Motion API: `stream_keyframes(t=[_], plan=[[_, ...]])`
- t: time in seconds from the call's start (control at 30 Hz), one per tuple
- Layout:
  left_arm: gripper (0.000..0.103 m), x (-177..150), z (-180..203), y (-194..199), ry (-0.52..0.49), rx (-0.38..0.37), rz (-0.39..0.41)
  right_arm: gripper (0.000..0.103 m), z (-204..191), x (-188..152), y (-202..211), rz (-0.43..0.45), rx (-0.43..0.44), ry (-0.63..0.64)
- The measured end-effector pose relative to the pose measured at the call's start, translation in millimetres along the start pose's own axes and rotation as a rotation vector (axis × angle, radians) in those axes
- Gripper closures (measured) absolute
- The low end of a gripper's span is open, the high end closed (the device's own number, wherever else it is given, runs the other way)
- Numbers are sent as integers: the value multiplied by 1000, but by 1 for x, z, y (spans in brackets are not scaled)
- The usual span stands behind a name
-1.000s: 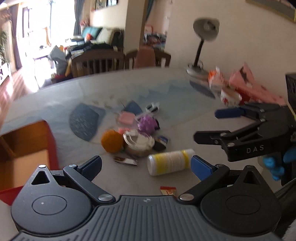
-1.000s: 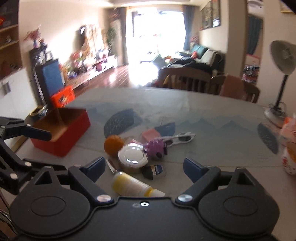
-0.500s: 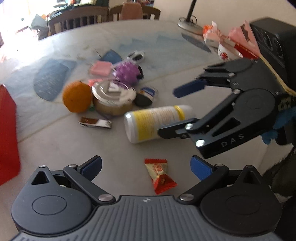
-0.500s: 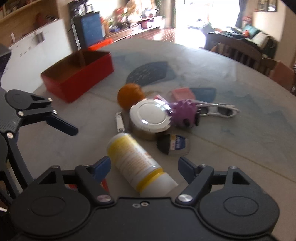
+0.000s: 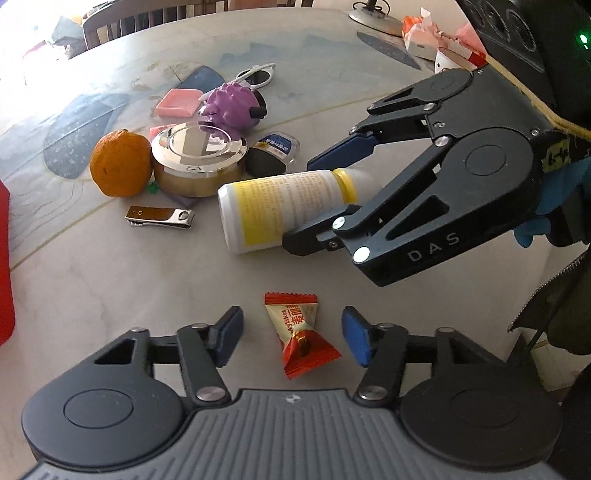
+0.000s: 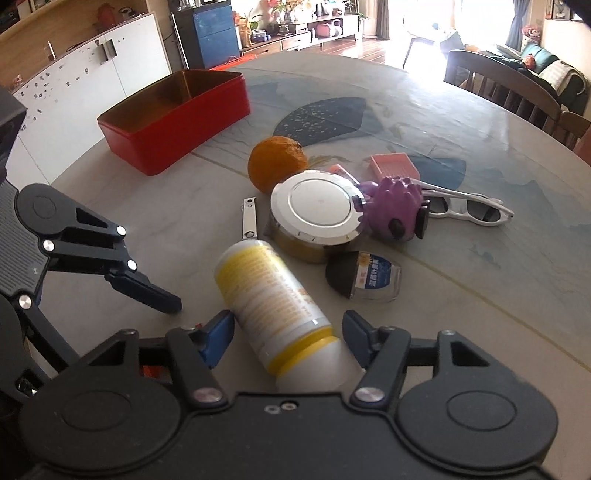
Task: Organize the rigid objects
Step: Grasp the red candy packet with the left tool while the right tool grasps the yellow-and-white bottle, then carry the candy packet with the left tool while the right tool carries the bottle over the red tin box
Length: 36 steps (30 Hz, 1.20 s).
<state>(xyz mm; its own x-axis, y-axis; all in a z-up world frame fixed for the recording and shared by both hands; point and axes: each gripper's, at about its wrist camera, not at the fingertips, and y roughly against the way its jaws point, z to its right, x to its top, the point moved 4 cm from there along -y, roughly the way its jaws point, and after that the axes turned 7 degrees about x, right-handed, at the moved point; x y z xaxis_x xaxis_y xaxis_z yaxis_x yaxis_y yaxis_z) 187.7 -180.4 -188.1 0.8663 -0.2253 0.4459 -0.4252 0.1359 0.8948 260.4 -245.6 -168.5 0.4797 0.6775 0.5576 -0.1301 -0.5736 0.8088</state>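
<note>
A white bottle with a yellow label [image 5: 280, 206] [image 6: 273, 302] lies on its side on the table. My right gripper [image 6: 288, 332] [image 5: 306, 201] is open with its fingers on either side of the bottle's cap end. My left gripper [image 5: 291, 336] is open and low over a red candy wrapper [image 5: 299, 332]; it also shows at the left of the right wrist view [image 6: 162, 301]. An orange [image 6: 277, 162], a silver-lidded jar [image 6: 314, 218], a purple spiky toy [image 6: 395, 206] and nail clippers [image 5: 159, 218] lie behind the bottle.
An open red tin box [image 6: 177, 118] stands at the table's left. White sunglasses [image 6: 465, 208], a pink tray [image 6: 395, 166] and a small clear case [image 6: 369, 277] lie in the pile. A lamp base [image 5: 373, 14] and snack packets [image 5: 424, 33] sit far right.
Both grippers have dropped closer to the table. My right gripper has moved forward so its fingers straddle the bottle's cap end. My left gripper has come down over the candy.
</note>
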Motion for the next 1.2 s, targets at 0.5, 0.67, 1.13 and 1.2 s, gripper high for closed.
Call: stream_keyframes(t=[0.5, 0.67, 1.13, 1.2], plan=[[84, 6, -17, 14, 96, 81, 32, 56, -5, 3, 9, 48, 10, -53], [84, 11, -35, 27, 183, 133, 66, 58, -8, 10, 22, 84, 5, -76], [84, 18, -88, 79, 383, 264, 167, 58, -19, 44, 62, 228, -16, -84], [84, 20, -97, 88, 406, 279, 183, 58, -23, 52, 66, 243, -17, -73]])
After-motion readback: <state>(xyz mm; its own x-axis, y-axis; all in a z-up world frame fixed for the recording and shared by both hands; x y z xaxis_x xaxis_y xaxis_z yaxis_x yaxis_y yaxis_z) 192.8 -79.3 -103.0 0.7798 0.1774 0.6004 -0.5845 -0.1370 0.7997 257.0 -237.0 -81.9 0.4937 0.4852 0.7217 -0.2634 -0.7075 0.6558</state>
